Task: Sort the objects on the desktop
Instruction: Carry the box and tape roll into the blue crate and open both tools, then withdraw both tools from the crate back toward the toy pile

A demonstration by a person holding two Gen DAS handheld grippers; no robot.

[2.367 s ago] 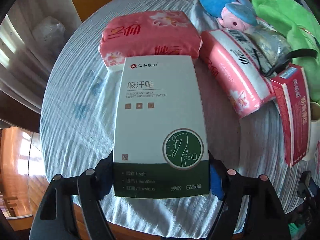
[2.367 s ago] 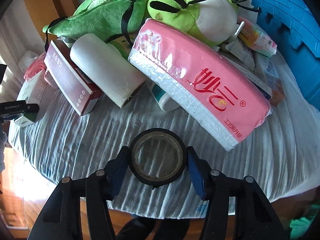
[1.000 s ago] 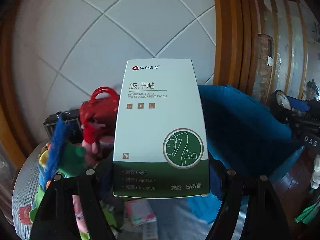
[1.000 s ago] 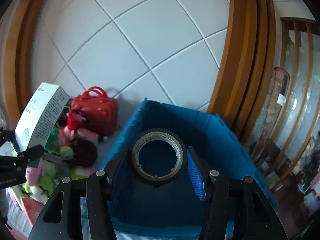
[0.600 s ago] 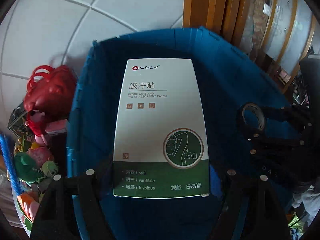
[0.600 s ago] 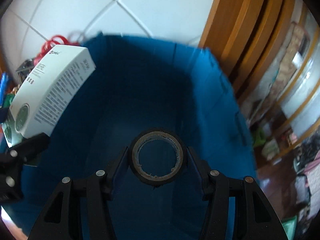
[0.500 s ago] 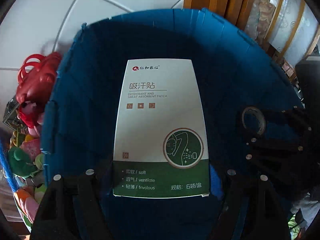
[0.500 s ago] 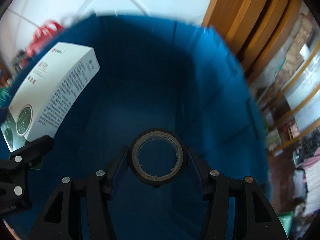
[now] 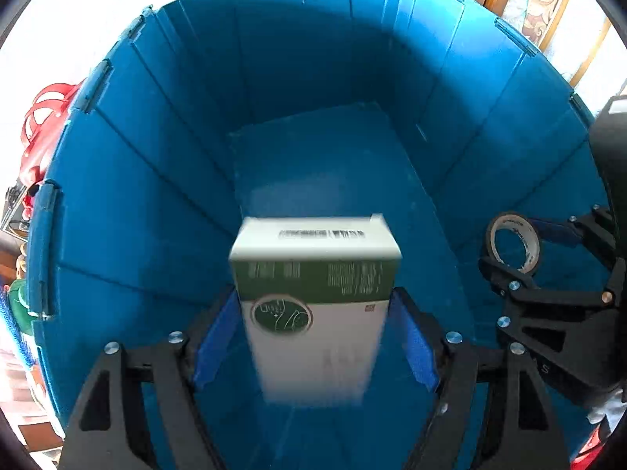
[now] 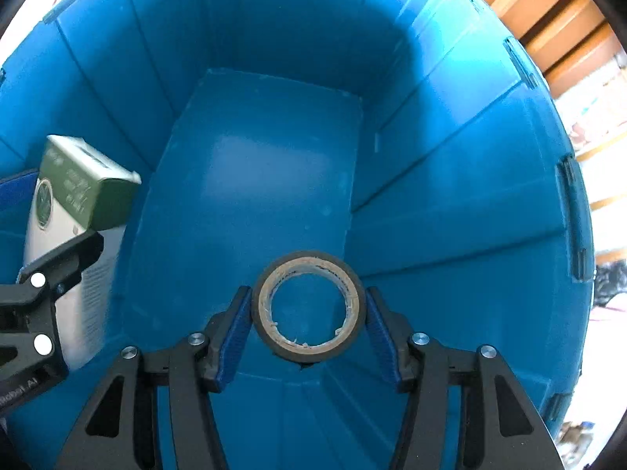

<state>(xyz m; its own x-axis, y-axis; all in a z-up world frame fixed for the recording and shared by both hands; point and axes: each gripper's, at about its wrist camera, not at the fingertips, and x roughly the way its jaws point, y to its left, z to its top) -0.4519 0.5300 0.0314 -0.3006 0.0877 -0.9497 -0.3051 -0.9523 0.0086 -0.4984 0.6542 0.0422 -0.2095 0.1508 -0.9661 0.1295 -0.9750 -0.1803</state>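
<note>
Both grippers point down into a deep blue bin whose floor is bare. My left gripper has a white and green patch box between its blue pads. The box is motion-blurred and turned over: its green end and barcode flap face up at the pad tips, which touch its corners, and its white end trails below. In the right wrist view the box shows at the left. My right gripper is shut on a black tape roll, and the same roll also shows at the right of the left wrist view.
The bin's ribbed walls ring both views closely. A red handbag and soft toys lie outside its left rim. Wooden framing stands beyond the far right rim.
Both grippers tipped from facing the tiled wall to looking down into the bin and sank lower. The box flipped between the left pads, green end now far. The tape stayed gripped.
</note>
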